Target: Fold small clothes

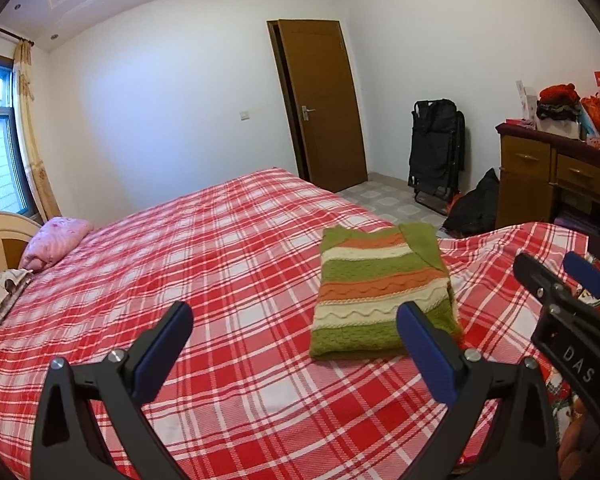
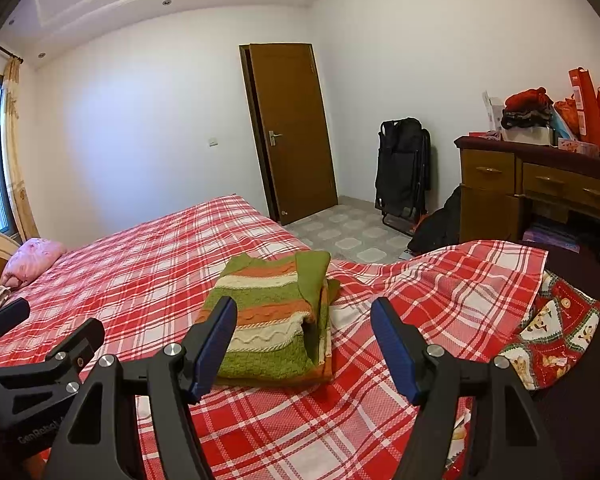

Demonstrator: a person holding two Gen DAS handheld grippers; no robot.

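Sweater sits folded on the bed, near its foot edge. Left gripper and right gripper both hover above it, wide open, holding nothing.

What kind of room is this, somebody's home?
Most likely a bedroom in a home. A bed with a red plaid sheet fills the view, a pink pillow lies by its headboard, and a wooden dresser piled with clothes and bags stands near the door.

A pink pillow lies on the plaid bed; a brown door stands ajar.
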